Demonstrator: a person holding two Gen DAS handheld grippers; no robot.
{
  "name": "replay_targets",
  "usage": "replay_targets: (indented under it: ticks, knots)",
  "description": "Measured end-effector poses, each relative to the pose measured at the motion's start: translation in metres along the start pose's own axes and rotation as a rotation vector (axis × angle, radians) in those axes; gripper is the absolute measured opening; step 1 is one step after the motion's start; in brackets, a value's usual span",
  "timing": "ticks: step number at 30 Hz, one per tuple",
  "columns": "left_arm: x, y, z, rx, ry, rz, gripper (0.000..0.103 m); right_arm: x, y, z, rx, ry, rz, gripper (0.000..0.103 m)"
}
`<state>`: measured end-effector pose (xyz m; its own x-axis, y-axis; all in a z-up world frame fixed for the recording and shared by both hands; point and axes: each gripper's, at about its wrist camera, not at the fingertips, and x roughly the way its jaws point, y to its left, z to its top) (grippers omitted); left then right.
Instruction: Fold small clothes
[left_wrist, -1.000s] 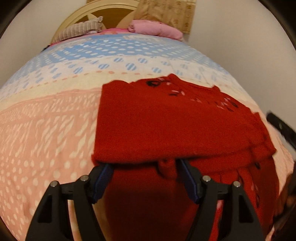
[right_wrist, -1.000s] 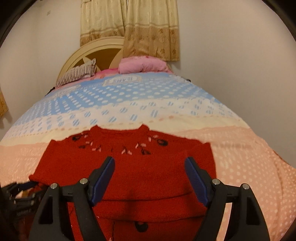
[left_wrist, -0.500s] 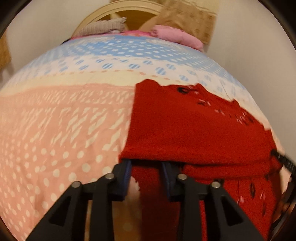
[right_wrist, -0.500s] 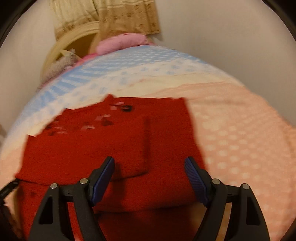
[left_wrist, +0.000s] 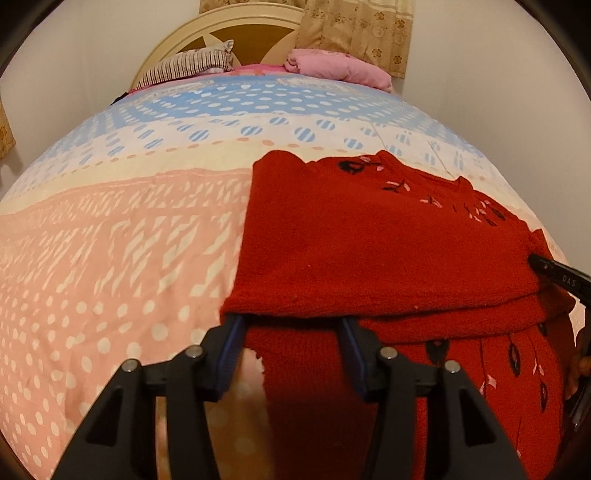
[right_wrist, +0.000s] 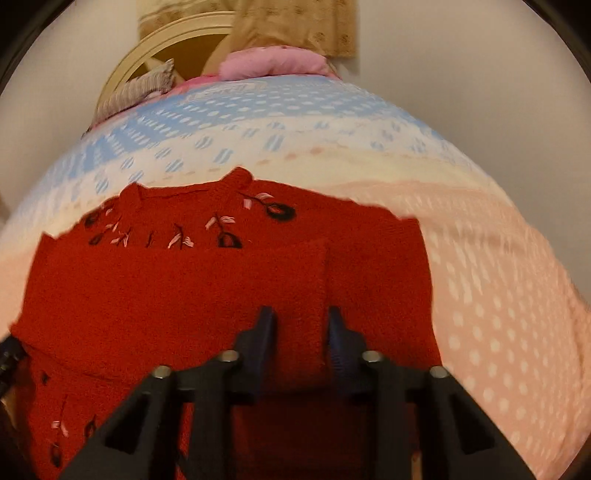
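The left gripper (left_wrist: 291, 325) stands about half open, its jaws having just widened, at the near left corner of the red sweater (left_wrist: 369, 240), the fabric's edge lying over its blue pads without being pinched. The right gripper (right_wrist: 301, 328) has just been closing; its jaws are narrow, with a ridge of sweater between them, though a firm pinch cannot be confirmed. The sweater lies folded on the bed (left_wrist: 110, 258), sleeves across its body. Beyond it sit a striped pillow (left_wrist: 184, 66), pink bedding (left_wrist: 332, 66) and the headboard (left_wrist: 258, 29).
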<state>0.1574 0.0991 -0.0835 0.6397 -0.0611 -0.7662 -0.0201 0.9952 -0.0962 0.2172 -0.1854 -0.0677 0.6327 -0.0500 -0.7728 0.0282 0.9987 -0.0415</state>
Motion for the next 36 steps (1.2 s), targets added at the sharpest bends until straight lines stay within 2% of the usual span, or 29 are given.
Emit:
replay_targets:
  ticks: [1, 3, 7, 11, 14, 15, 17, 19, 23, 25, 27, 29, 31, 32, 36]
  knots:
    - [0.000, 0.001, 0.000, -0.009, 0.000, -0.003, 0.053, -0.002, 0.002, 0.001, -0.016, -0.006, -0.009, 0.013]
    - [0.001, 0.002, 0.000, -0.022, 0.001, -0.003, 0.053, -0.010, 0.002, 0.006, -0.022, -0.035, -0.009, 0.011]
    - [0.001, 0.002, 0.000, -0.023, 0.000, 0.003, 0.053, -0.044, -0.008, 0.019, 0.007, -0.163, -0.021, 0.011]
    - [0.001, 0.002, 0.000, -0.023, 0.001, 0.003, 0.053, -0.060, -0.016, 0.020, 0.022, -0.214, -0.060, 0.011]
    - [0.001, 0.002, 0.000, -0.024, 0.000, 0.002, 0.053, -0.049, -0.012, 0.011, -0.011, -0.181, -0.113, 0.011]
    - [0.001, 0.002, 0.000, -0.025, 0.001, -0.001, 0.053, -0.041, -0.013, 0.006, -0.014, -0.160, -0.147, 0.006]
    - [0.001, 0.001, 0.000, -0.016, 0.002, -0.002, 0.055, -0.021, -0.020, -0.005, -0.006, -0.088, -0.200, 0.005]
    - [0.000, -0.004, -0.001, 0.019, 0.002, 0.001, 0.058, -0.003, -0.033, -0.012, 0.059, -0.014, -0.158, 0.004]
    - [-0.017, -0.002, -0.004, 0.059, -0.026, -0.030, 0.058, -0.021, -0.050, -0.008, 0.129, -0.063, -0.102, 0.005]
    - [-0.032, 0.009, -0.011, 0.052, -0.040, -0.087, 0.068, -0.038, -0.058, -0.011, 0.160, -0.092, -0.073, 0.005]
    - [-0.044, 0.019, -0.018, 0.044, -0.049, -0.123, 0.071, -0.068, -0.071, -0.017, 0.192, -0.139, -0.048, 0.006]
    - [-0.058, 0.030, -0.027, 0.055, -0.054, -0.158, 0.071, -0.092, -0.083, -0.027, 0.198, -0.170, -0.049, 0.021]
    - [-0.069, 0.035, -0.035, 0.074, -0.055, -0.179, 0.071, -0.116, -0.090, -0.039, 0.188, -0.181, -0.031, 0.077]
    - [-0.076, 0.037, -0.040, 0.089, -0.054, -0.191, 0.071, -0.128, -0.093, -0.048, 0.178, -0.192, -0.028, 0.083]
    - [-0.098, 0.040, -0.062, 0.124, -0.029, -0.253, 0.071, -0.168, -0.096, -0.080, 0.104, -0.201, -0.044, 0.083]
